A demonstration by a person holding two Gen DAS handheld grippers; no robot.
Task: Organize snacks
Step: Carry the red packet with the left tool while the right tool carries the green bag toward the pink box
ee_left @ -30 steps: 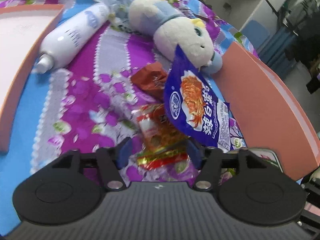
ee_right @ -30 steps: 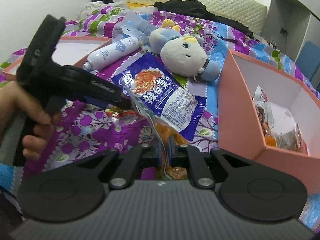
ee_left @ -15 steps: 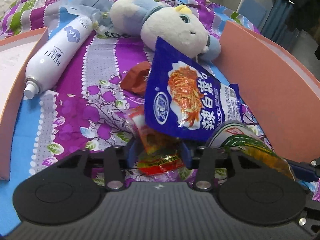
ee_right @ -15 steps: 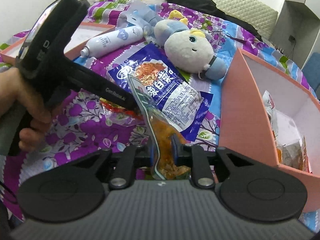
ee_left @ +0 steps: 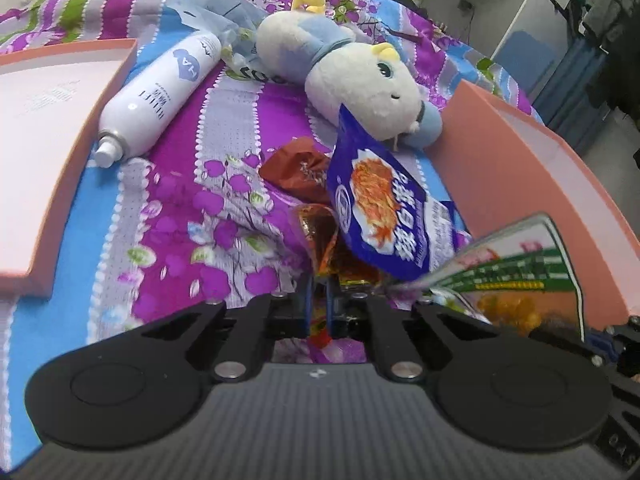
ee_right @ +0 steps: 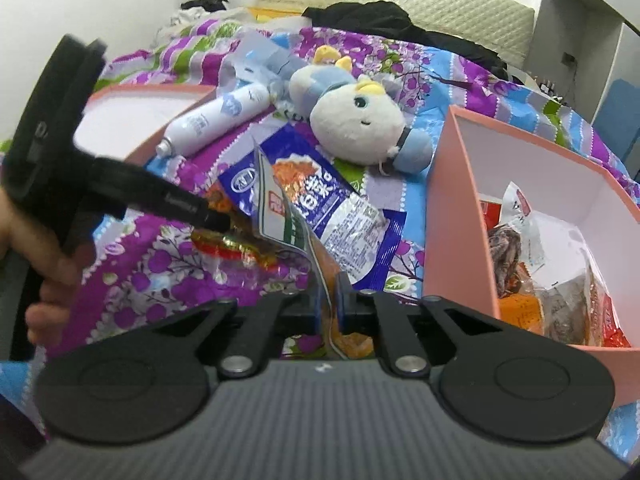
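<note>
Pinching a red-and-gold snack packet [ee_left: 320,240] low in the frame's centre, the left gripper [ee_left: 318,300] has its jaws clamped on it; the right gripper [ee_right: 329,300] has jaws closing on a green-and-white snack bag [ee_right: 288,220], left of the pink box [ee_right: 452,208]

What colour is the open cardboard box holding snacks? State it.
Salmon pink outside, white inside: the open cardboard box shows best in the right wrist view.

- Lighting: bright, even, indoor; shadows soft.
- Glare: highlight on white spray bottle [ee_left: 160,92].
- Distortion: strong fisheye bending at edges.
- Blur: nearest snack packet [ee_left: 516,276] smeared.
</note>
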